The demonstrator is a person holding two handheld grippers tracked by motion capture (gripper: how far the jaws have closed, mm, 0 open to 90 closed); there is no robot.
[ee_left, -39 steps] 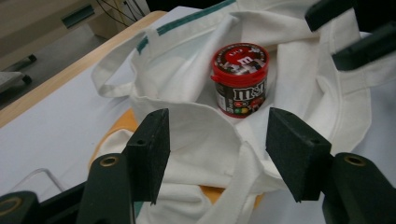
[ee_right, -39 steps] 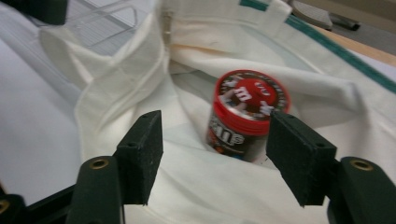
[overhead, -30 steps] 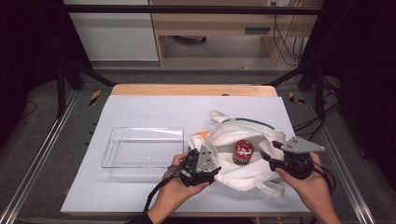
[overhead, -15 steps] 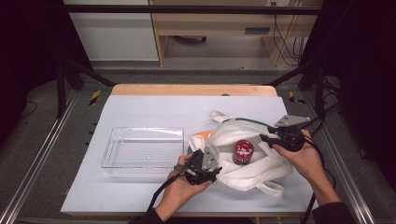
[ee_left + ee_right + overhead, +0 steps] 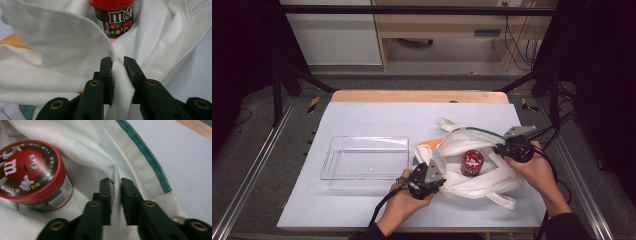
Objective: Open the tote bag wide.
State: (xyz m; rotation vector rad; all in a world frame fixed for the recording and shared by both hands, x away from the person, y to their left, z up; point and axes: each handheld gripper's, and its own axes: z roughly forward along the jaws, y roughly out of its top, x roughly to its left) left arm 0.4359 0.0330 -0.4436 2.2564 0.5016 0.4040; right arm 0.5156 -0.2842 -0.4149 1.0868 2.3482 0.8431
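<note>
High view: left gripper [image 5: 432,176] and right gripper [image 5: 504,149], jaws just closed, pinch bag [image 5: 472,182] rim at lower right; candy tub [image 5: 472,163] half hidden inside.

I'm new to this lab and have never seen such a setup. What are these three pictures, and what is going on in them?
A person works at a table with a hand-held two-jaw tool in each hand. One camera looks down from above; the other two ride on the tools. The left gripper and right gripper have just been closing and now each pinches the rim of a white cloth bag, on opposite sides. A red-lidded candy tub stands inside. A clear plastic tray lies left of the bag.
</note>
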